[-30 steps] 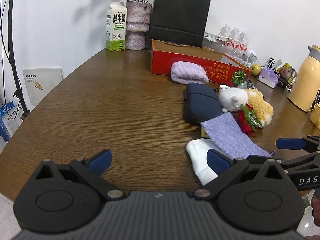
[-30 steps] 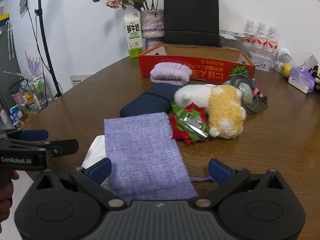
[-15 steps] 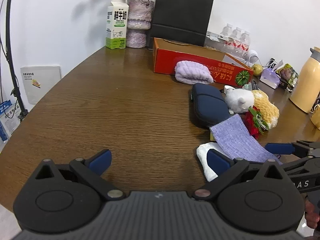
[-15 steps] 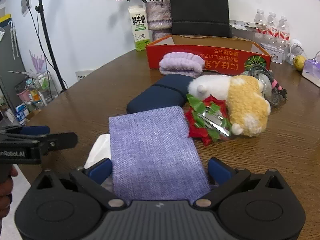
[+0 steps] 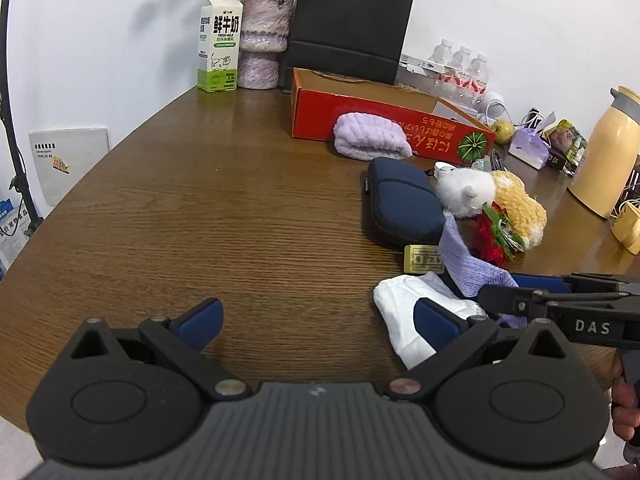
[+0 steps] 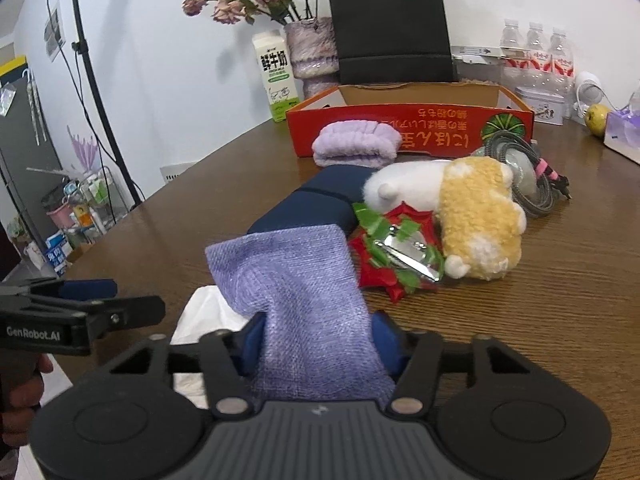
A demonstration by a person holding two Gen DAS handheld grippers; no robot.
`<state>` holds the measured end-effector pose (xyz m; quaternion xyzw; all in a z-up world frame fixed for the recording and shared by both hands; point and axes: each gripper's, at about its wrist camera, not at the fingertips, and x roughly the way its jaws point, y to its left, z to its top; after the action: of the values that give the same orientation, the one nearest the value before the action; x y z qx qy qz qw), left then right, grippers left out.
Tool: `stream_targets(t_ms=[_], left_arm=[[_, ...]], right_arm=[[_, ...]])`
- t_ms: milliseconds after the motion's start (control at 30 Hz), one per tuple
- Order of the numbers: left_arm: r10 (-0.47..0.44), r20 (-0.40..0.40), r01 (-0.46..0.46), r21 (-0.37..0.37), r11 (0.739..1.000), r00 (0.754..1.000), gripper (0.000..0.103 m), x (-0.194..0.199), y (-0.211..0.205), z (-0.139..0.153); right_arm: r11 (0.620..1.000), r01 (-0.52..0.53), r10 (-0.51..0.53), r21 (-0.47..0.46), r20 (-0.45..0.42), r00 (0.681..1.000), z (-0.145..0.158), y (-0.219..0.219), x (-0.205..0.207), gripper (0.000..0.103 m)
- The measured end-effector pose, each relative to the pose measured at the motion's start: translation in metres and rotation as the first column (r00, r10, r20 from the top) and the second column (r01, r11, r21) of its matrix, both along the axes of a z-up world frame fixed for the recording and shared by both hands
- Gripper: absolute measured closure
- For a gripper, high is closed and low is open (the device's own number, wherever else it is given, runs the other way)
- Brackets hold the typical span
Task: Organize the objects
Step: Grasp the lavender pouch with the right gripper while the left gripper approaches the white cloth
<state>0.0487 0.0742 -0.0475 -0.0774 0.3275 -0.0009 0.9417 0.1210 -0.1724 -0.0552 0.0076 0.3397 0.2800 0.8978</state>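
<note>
- The right hand-held gripper is closing on a lilac woven-fabric pouch; its blue pads press the cloth in from both sides, so the pouch bunches narrow between them and fans out wider ahead of the fingertips.
- The pouch has a coarse, open weave, looks soft and flat, and its far edge lifts off the brown wood-grain bench and curls slightly.
- Under the pouch and to the left of this gripper lies a crumpled white tissue-like sheet.
- The left hand-held gripper hovers over bare bench with its jaws wide apart and nothing between them; the white sheet lies just beside its right fingertip.
- Just ahead of the pouch sits a small yellow rectangular packet.
- Ahead and right of the right gripper is a red and green ribbon bow with a shiny metal clip on it, touching a white and yellow plush toy.
- Straight ahead of the pouch is a dark navy zipped case, its near end hidden by the pouch's far edge.
- Beyond that, a folded lilac fluffy towel leans against a shallow red cardboard box.
- Farthest back, against the wall, stand a milk carton, a vase of dried flowers and a black paper bag.
</note>
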Motion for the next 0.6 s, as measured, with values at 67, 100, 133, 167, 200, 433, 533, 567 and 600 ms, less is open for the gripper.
stream_targets(t_ms=[67, 100, 133, 167, 200, 433, 533, 567, 600], left_arm=[[-0.004, 0.001, 0.004, 0.004, 1.0, 1.0, 0.0, -0.001, -0.002, 0.001], [-0.006, 0.002, 0.006, 0.007, 1.0, 1.0, 0.0, 0.0, -0.004, 0.002], [-0.008, 0.001, 0.008, 0.009, 1.0, 1.0, 0.0, 0.0, -0.006, 0.002], [-0.01, 0.0, 0.01, 0.011, 1.0, 1.0, 0.0, 0.0, -0.008, 0.002], [-0.01, -0.002, 0.01, 0.012, 1.0, 1.0, 0.0, 0.0, -0.009, 0.003], [-0.026, -0.009, 0.026, 0.017, 1.0, 1.0, 0.0, -0.002, -0.02, 0.006], [-0.032, -0.015, 0.033, 0.022, 0.999, 0.999, 0.0, -0.004, -0.027, 0.007], [-0.036, -0.018, 0.036, 0.024, 0.999, 0.999, 0.0, -0.004, -0.029, 0.007], [-0.04, -0.021, 0.041, 0.025, 0.999, 0.999, 0.0, -0.004, -0.032, 0.007]], right_arm=[[1.0, 0.001, -0.001, -0.001, 0.012, 1.0, -0.002, -0.003, 0.0, 0.072], [1.0, -0.001, 0.001, -0.005, 0.02, 1.0, -0.002, -0.005, 0.0, 0.077], [1.0, -0.002, 0.003, -0.009, 0.027, 1.0, -0.003, -0.005, -0.001, 0.079], [1.0, -0.006, 0.006, -0.018, 0.037, 0.999, -0.003, -0.006, -0.001, 0.083], [1.0, -0.008, 0.009, -0.025, 0.047, 0.999, -0.004, -0.006, -0.002, 0.086], [1.0, -0.023, 0.025, -0.017, 0.109, 0.994, -0.001, -0.009, -0.012, 0.094], [0.999, -0.03, 0.032, -0.014, 0.127, 0.991, 0.001, -0.011, -0.017, 0.096], [0.999, -0.032, 0.033, -0.009, 0.131, 0.991, 0.001, -0.013, -0.019, 0.096], [0.999, -0.032, 0.033, -0.007, 0.135, 0.99, 0.001, -0.014, -0.02, 0.097]])
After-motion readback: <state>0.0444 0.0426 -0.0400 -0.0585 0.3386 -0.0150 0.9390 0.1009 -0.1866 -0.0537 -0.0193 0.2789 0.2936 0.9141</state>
